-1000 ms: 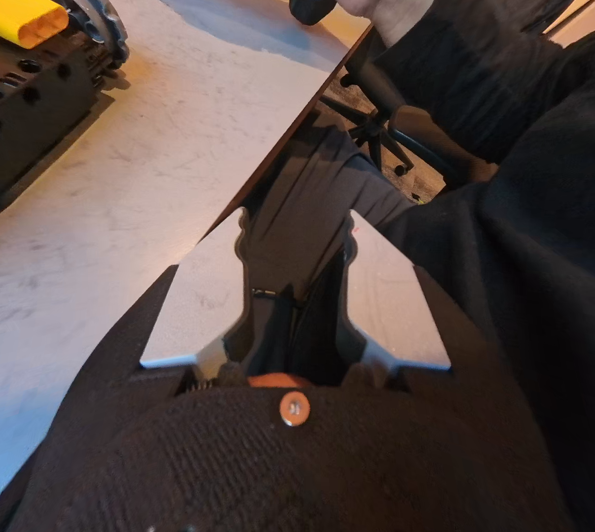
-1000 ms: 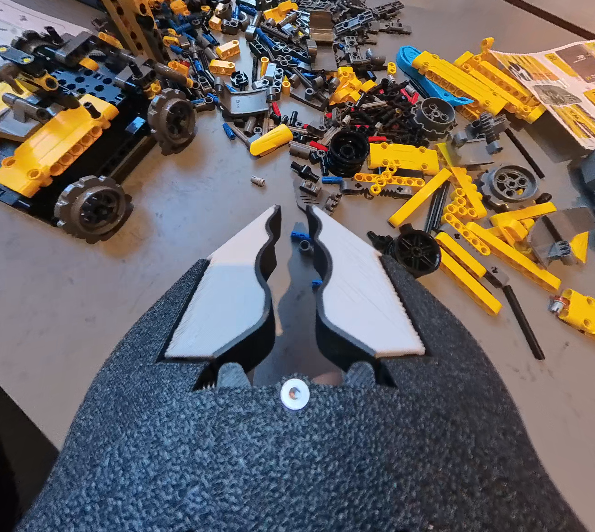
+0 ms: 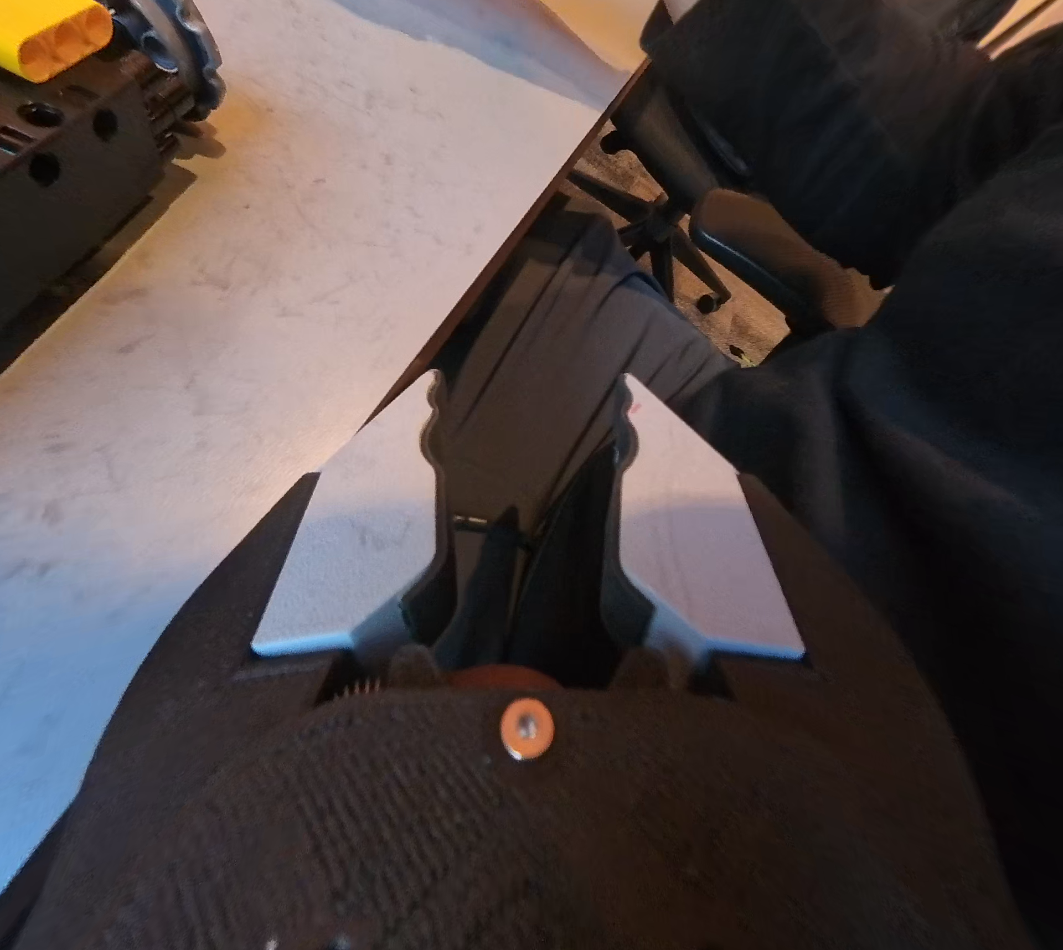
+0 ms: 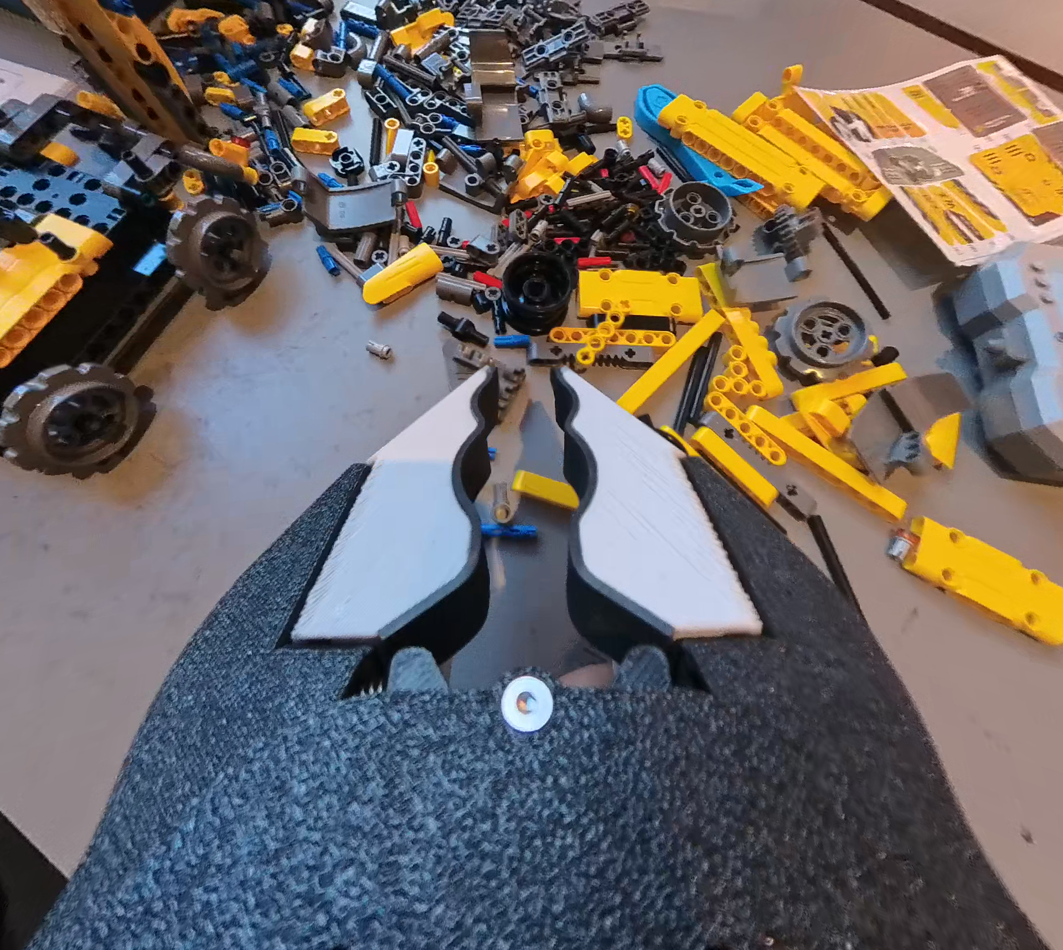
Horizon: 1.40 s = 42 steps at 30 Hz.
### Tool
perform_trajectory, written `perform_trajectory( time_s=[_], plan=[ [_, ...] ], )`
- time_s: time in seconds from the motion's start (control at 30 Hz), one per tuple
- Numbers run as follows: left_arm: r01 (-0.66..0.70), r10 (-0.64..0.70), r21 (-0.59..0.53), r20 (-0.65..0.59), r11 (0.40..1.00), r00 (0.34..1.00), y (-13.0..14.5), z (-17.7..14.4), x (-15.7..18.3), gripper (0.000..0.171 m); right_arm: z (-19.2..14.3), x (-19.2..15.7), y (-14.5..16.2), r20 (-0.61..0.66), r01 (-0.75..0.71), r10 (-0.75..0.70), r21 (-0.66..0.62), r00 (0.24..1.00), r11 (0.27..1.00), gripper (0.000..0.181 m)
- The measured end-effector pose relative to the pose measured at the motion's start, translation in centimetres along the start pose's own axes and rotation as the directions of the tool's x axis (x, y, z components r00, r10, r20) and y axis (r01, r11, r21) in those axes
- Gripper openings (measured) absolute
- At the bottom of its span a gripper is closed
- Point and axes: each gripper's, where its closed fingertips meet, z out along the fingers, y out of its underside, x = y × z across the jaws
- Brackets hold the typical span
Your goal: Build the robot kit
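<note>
My right hand-held gripper (image 4: 523,387), jaws slightly apart, hangs over the counter (image 4: 259,462) just before the brick pile (image 4: 517,174); my left hand-held gripper (image 3: 529,393) gapes wide past the counter's edge.

Bare table (image 4: 241,462) left of right gripper (image 4: 523,382), dense loose-parts pile (image 4: 460,117) ahead, wheeled model (image 4: 75,255) blocking far left, yellow beams (image 4: 817,462) right, perhaps passable between.

light: warm, dim | shadows: soft on table (image 3: 287,261) | wide-angle edge bending | slight blur at borders
</note>
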Motion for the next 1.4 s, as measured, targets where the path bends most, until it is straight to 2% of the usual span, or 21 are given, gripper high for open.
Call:
perform_trajectory(
  time_s=[0.2, 0.37, 0.47, 0.57, 0.63, 0.67, 0.77, 0.83, 0.87, 0.93, 0.97, 1.0, 1.1, 1.2, 1.27, 1.33, 1.4],
  plan=[
    [-0.001, 0.001, -0.003, 0.001, 1.0, 1.0, 0.0, 0.1, 0.0, 0.056, 1.9, -0.4, 1.0, 0.048, -0.015, 0.021, -0.107, 0.999, 0.994, 0.022],
    [0.005, -0.005, 0.004, -0.004, 1.0, 1.0, -0.1, -0.1, 0.0, 0.056, 2.5, -0.7, 1.6, 0.073, -0.014, 0.027, -0.17, 0.997, 0.985, 0.017],
    [0.007, -0.007, 0.006, -0.006, 1.0, 1.0, -0.1, -0.2, 0.0, 0.056, 2.4, -0.9, 1.5, 0.082, 0.038, -0.024, -0.177, 0.996, 0.983, 0.007],
    [0.007, -0.007, 0.006, -0.007, 1.0, 1.0, -0.1, -0.2, 0.0, 0.057, 0.9, -2.9, 0.1, 0.166, 0.218, -0.197, -0.113, 0.966, 0.97, 0.007],
    [0.007, -0.007, 0.005, -0.006, 1.0, 1.0, -0.1, -0.1, 0.0, 0.057, -0.7, -4.9, -0.2, 0.266, 0.402, -0.37, -0.077, 0.89, 0.912, 0.007],
    [0.006, -0.006, 0.005, -0.007, 1.0, 1.0, -0.1, -0.1, 0.1, 0.057, -1.3, -5.4, 0.1, 0.298, 0.505, -0.464, -0.078, 0.834, 0.859, 0.007],
    [0.001, -0.001, 0.002, -0.013, 1.0, 1.0, 0.0, 0.0, 0.3, 0.057, -2.5, -6.6, 2.4, 0.429, 0.789, -0.696, -0.07, 0.576, 0.61, 0.007],
    [-0.01, 0.01, -0.006, -0.012, 1.0, 1.0, 0.1, 0.2, 0.5, 0.057, -2.5, -7.1, 3.4, 0.486, 0.881, -0.767, -0.015, 0.419, 0.472, 0.007],
    [-0.016, 0.016, -0.009, -0.009, 1.0, 1.0, 0.1, 0.2, 0.5, 0.057, -2.5, -7.4, 3.8, 0.523, 0.898, -0.767, 0.004, 0.372, 0.439, 0.007],
    [-0.023, 0.023, -0.014, -0.005, 1.0, 1.0, 0.2, 0.3, 0.5, 0.057, -1.9, -7.4, 3.8, 0.537, 0.911, -0.768, -0.002, 0.348, 0.412, 0.013],
    [-0.026, 0.026, -0.016, 0.0, 1.0, 1.0, 0.2, 0.4, 0.5, 0.057, -1.7, -7.1, 3.5, 0.525, 0.913, -0.773, -0.019, 0.356, 0.407, 0.028],
    [-0.028, 0.028, -0.018, 0.005, 0.999, 1.0, 0.3, 0.4, 0.4, 0.057, -1.6, -6.8, 3.2, 0.507, 0.91, -0.777, -0.034, 0.373, 0.414, 0.033],
    [-0.025, 0.025, -0.012, 0.01, 1.0, 1.0, 0.2, 0.2, 0.3, 0.057, -1.8, -5.7, 1.8, 0.414, 0.866, -0.777, -0.058, 0.474, 0.498, 0.029],
    [-0.019, 0.019, -0.009, 0.004, 1.0, 1.0, 0.2, 0.1, 0.4, 0.057, -2.9, -4.3, 1.6, 0.31, 0.771, -0.718, -0.086, 0.623, 0.631, 0.023],
    [-0.019, 0.019, -0.008, -0.001, 1.0, 1.0, 0.2, 0.1, 0.5, 0.057, -3.7, -4.5, 2.3, 0.272, 0.659, -0.619, -0.08, 0.737, 0.748, 0.022],
    [-0.015, 0.015, -0.01, -0.007, 1.0, 1.0, 0.2, 0.2, 0.6, 0.057, -4.3, -5.8, 3.2, 0.274, 0.497, -0.465, -0.06, 0.842, 0.865, 0.029],
    [-0.01, 0.009, -0.012, -0.012, 1.0, 1.0, 0.2, 0.4, 0.6, 0.057, -4.3, -6.5, 4.1, 0.238, 0.355, -0.329, -0.071, 0.914, 0.932, 0.037]
  ],
)
